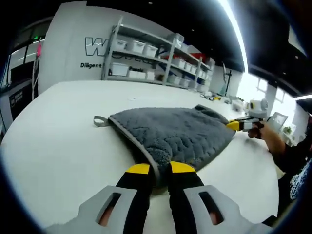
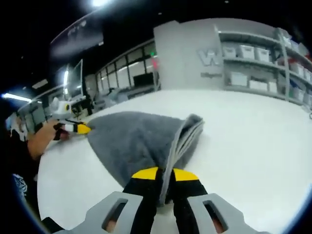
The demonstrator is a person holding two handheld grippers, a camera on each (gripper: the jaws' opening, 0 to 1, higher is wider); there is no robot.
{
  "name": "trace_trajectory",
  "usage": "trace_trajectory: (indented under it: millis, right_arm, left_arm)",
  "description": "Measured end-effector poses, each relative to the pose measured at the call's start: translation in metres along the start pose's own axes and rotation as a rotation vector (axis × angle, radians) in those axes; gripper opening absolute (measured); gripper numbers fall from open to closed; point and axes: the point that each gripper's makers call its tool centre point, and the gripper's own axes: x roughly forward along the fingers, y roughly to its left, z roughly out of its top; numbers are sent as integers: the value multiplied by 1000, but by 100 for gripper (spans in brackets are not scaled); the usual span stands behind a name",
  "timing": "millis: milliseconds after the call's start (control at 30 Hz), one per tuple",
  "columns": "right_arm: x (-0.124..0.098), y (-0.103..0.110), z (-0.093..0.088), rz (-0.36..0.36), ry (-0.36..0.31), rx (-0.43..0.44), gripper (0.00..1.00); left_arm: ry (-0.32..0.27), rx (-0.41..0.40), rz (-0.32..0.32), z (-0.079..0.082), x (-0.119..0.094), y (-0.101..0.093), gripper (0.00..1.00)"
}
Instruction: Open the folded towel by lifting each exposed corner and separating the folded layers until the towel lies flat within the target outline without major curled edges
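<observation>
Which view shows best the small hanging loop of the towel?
The left gripper view. There the loop lies flat on the table, at the far left corner of the towel, with nothing over it. In the right gripper view I cannot pick out the loop; the towel shows stacked layer edges.

A white table (image 1: 58, 141) — behind it, metal shelving (image 1: 156, 61) stacked with white bins (image 1: 119, 69).

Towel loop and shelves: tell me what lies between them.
Bare white table, seen in the left gripper view, runs from the loop of the towel toward the shelves.
</observation>
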Motion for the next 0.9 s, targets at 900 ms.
trace_trajectory:
  millis: [900]
  right_arm:
    - [-6,22,-3,14,-19,-89,1]
  left_arm:
    - [-89,-89,-19,18,10,9,9]
